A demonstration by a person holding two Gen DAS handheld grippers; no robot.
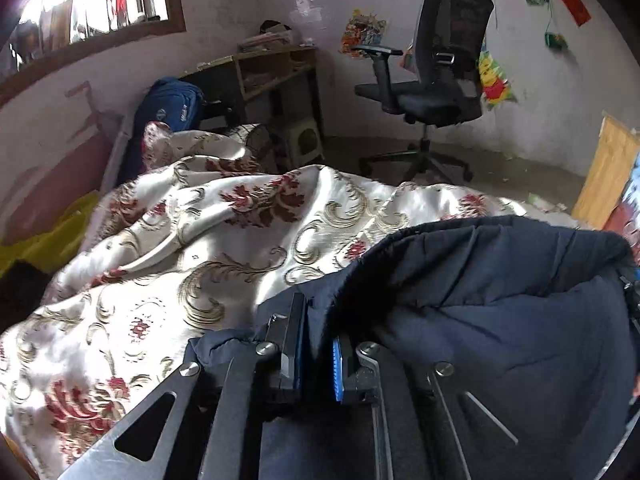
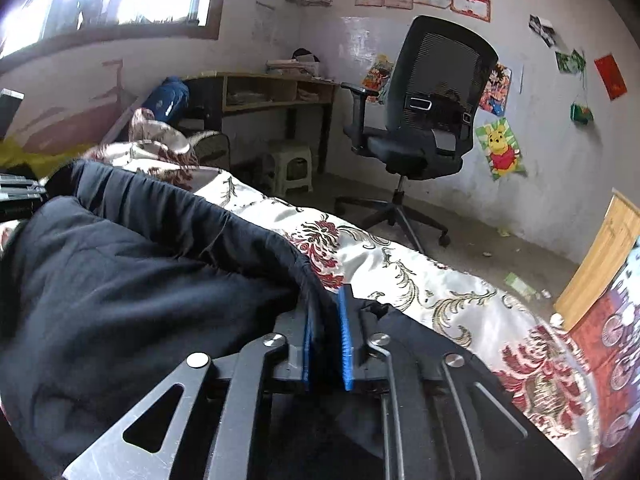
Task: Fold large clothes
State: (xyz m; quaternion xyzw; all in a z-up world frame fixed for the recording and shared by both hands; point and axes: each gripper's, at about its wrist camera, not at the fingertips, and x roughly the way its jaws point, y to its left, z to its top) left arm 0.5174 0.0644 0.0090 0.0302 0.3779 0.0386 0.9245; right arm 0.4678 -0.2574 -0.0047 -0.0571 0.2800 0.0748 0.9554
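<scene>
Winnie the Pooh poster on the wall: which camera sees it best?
The right wrist view: the Pooh poster shows whole and sharp beside the office chair. In the left wrist view it is blurred, partly behind the chair.

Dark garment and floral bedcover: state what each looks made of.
Dark navy garment: looks like matte padded or quilted fabric, with soft puffy creases. Floral bedcover: seemingly satin-like woven cloth, shiny where lit, with red and gold scroll pattern.

Both wrist views sit low and close over the bed, facing the far wall. Each shares the office chair [image 1: 436,76] [image 2: 432,108] at 1 o'clock and the desk [image 1: 276,68] [image 2: 276,92] at 12.
</scene>
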